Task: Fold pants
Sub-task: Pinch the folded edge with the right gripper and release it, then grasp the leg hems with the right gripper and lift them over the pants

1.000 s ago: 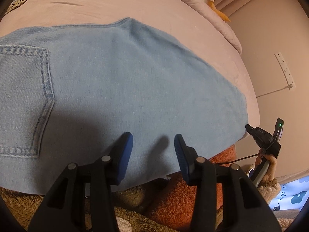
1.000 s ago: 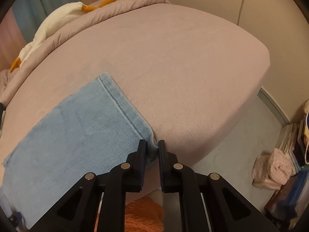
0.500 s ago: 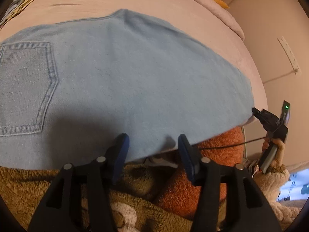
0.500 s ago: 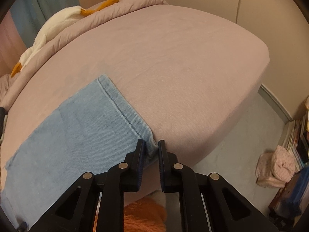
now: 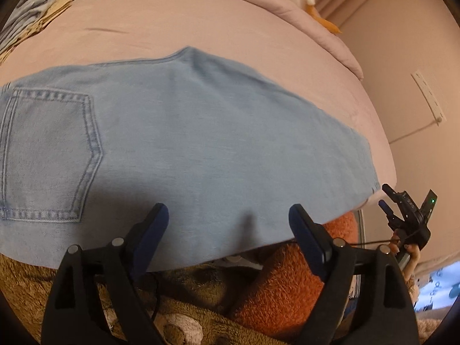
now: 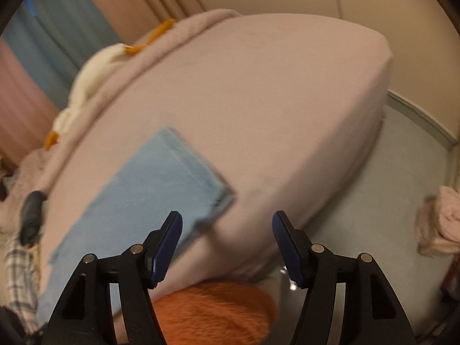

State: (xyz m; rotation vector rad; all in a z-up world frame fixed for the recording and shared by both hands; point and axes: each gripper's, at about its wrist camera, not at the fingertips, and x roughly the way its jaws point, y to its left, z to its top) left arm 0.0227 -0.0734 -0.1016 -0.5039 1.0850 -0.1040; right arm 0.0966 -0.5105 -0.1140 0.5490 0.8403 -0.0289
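Light blue denim pants (image 5: 201, 143) lie flat on a pink bed (image 5: 201, 23), back pocket (image 5: 49, 155) at the left, leg running right to the hem. My left gripper (image 5: 228, 221) is open and empty, just above the pants' near edge. In the right wrist view the pants' hem end (image 6: 172, 184) lies near the bed's front edge. My right gripper (image 6: 227, 233) is open and empty, pulled back from the hem corner. The right gripper also shows in the left wrist view (image 5: 402, 210), beyond the hem.
A brown and orange fuzzy garment (image 5: 287, 284) fills the near foreground. A white and orange plush (image 6: 95, 66) lies on the rolled duvet at the head of the bed. Folded clothes (image 5: 34, 14) sit far left. Grey floor (image 6: 388, 178) and a pink bundle (image 6: 440, 218) lie right.
My right gripper has let go of the hem corner, opened wide and drawn back. My left gripper has opened wider and stays at the pants' near edge.
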